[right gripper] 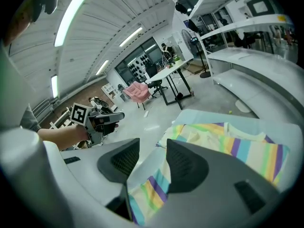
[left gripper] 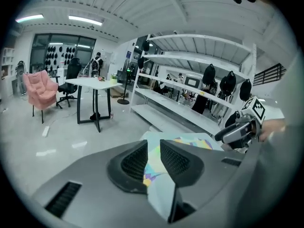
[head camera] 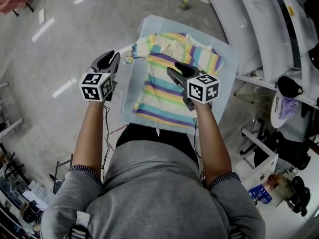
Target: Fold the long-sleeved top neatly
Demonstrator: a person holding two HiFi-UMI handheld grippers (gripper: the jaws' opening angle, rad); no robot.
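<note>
Clutter first, from the left: a pink padded armchair (left gripper: 40,90) and a white-topped table on black legs (left gripper: 92,85) stand far back on the glossy grey floor (head camera: 70,39), well clear of my work. A small yellowish scrap (head camera: 184,4) lies on the floor beyond the counter. To the right runs a white metal shelving rack (left gripper: 190,93) with dark bags (left gripper: 209,75) hanging on it. A purple cloth (head camera: 288,107) hangs on that side too, apart from the counter.

The small square counter (head camera: 149,25) wears a pale blue cover. The room is a bright workshop with strip lights on a white ribbed ceiling.

On that cover the long-sleeved top in yellow, green, blue and purple stripes (head camera: 164,83) lies flat, collar away from me and hem toward me. My left gripper (head camera: 113,59) hangs just off the counter's left edge, near the bunched fabric (head camera: 132,56) at the top's left shoulder. Its jaws are released with a narrow gap between them. Through that gap I see striped cloth and blue cover lying below, not pinched. My right gripper (head camera: 174,68) hovers over the middle of the top. Its jaws are parted wider and grasp nothing, with the stripes showing beneath them.
</note>
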